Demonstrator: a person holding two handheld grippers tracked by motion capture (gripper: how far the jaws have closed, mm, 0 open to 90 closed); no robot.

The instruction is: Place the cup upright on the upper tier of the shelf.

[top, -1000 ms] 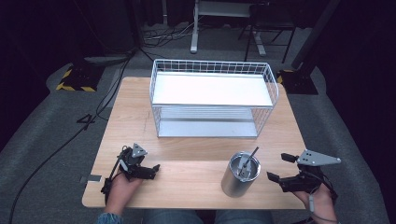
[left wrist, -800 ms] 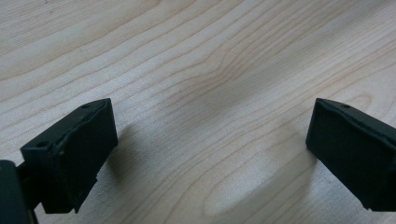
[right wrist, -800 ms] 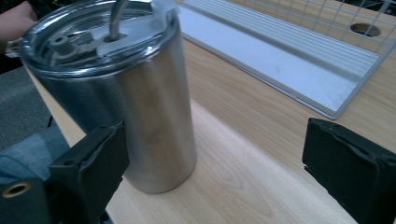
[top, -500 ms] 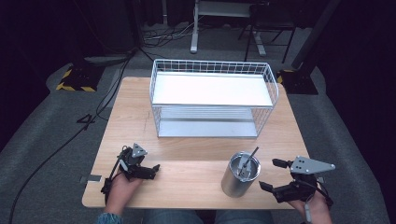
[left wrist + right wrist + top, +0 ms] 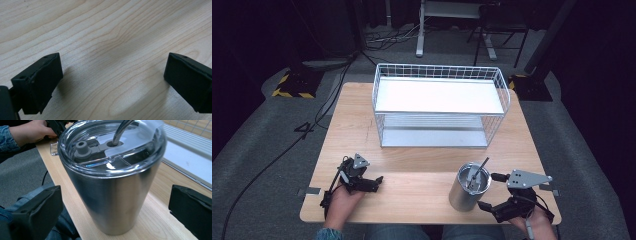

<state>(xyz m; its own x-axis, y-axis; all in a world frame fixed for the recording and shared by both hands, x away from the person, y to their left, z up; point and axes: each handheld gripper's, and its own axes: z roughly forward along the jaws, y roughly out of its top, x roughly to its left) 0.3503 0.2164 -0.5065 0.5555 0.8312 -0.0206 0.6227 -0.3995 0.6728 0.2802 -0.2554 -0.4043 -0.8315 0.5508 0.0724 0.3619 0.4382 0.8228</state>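
The right gripper [image 5: 495, 192], its jaws just opened wide, flanks the steel tumbler [image 5: 469, 187] near the tabletop's front edge, lined up to clamp it. The left gripper [image 5: 374, 181] rests wide open and empty near the front-left corner.

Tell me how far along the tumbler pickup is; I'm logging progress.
Done: the right tool sits level with the steel tumbler, and its jaws have just been opening wide. In hand: the tumbler stands between those jaws in the right gripper view, untouched. Left: closing, lifting, probably toward the wire basket. The left tool rests open over bare table.
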